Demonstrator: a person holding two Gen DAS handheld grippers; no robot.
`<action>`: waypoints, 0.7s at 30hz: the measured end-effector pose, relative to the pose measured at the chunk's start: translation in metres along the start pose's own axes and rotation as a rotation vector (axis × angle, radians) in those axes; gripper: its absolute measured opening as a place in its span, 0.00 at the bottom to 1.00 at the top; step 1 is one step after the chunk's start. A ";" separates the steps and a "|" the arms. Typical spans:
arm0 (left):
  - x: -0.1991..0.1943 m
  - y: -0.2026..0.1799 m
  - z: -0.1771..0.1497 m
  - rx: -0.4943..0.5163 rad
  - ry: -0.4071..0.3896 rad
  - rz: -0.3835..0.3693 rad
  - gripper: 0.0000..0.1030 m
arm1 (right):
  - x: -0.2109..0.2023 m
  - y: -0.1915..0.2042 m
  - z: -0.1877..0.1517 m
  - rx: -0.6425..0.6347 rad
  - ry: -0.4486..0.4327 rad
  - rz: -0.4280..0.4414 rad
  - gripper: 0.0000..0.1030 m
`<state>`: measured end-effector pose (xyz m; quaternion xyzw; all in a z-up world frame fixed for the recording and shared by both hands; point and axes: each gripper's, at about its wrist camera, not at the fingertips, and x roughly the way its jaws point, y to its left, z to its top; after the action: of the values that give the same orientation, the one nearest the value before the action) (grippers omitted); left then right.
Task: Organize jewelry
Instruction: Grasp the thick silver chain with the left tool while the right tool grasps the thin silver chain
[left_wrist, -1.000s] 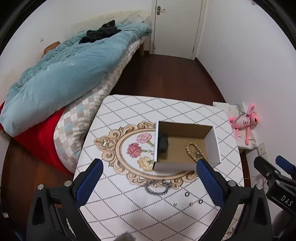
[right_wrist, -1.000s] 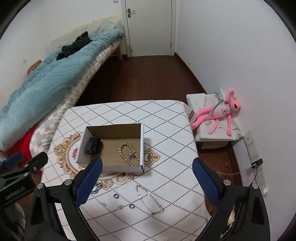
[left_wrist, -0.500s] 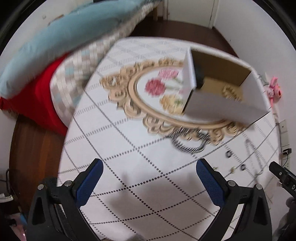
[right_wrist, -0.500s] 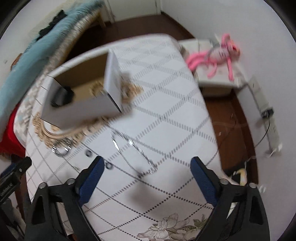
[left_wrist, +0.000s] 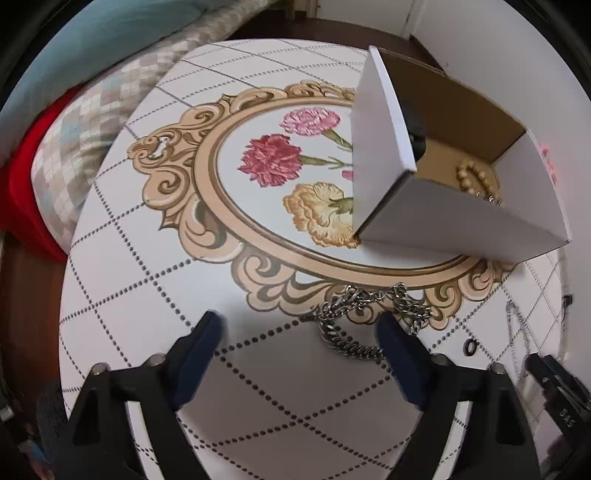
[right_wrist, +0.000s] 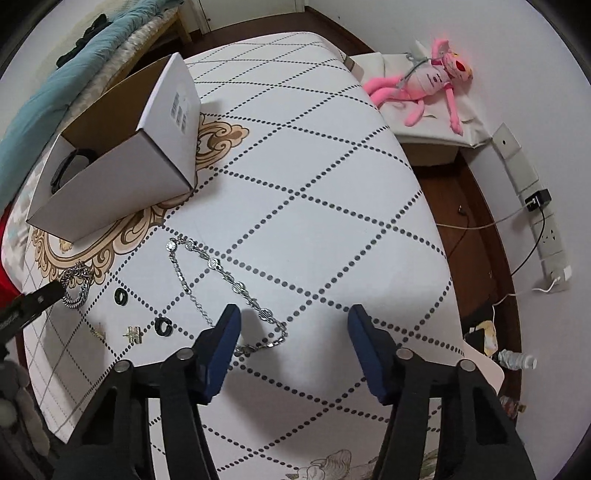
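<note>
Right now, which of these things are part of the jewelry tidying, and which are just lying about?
Part of the job:
cardboard box
thin silver necklace
chunky silver chain
black rings
gold earrings

Just lying about:
pink plush toy
power strip
blue duvet

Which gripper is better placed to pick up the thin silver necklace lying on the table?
Right. The right gripper hovers open directly over the thin necklace's near end. The left gripper sits over the chunky chain bracelet instead.
</note>
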<state>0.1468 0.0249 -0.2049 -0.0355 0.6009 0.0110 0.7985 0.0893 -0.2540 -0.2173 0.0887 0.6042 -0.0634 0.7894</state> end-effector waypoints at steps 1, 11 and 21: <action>0.000 -0.003 0.000 0.015 -0.004 0.007 0.73 | 0.000 0.001 0.000 -0.003 -0.002 -0.007 0.58; -0.013 -0.023 -0.006 0.111 -0.044 -0.005 0.07 | -0.005 0.018 -0.010 -0.080 -0.056 -0.060 0.02; -0.046 -0.008 -0.022 0.068 -0.063 -0.084 0.03 | -0.026 0.007 -0.014 0.018 -0.094 0.140 0.01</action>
<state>0.1130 0.0164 -0.1663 -0.0332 0.5734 -0.0421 0.8175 0.0702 -0.2445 -0.1953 0.1349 0.5583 -0.0176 0.8184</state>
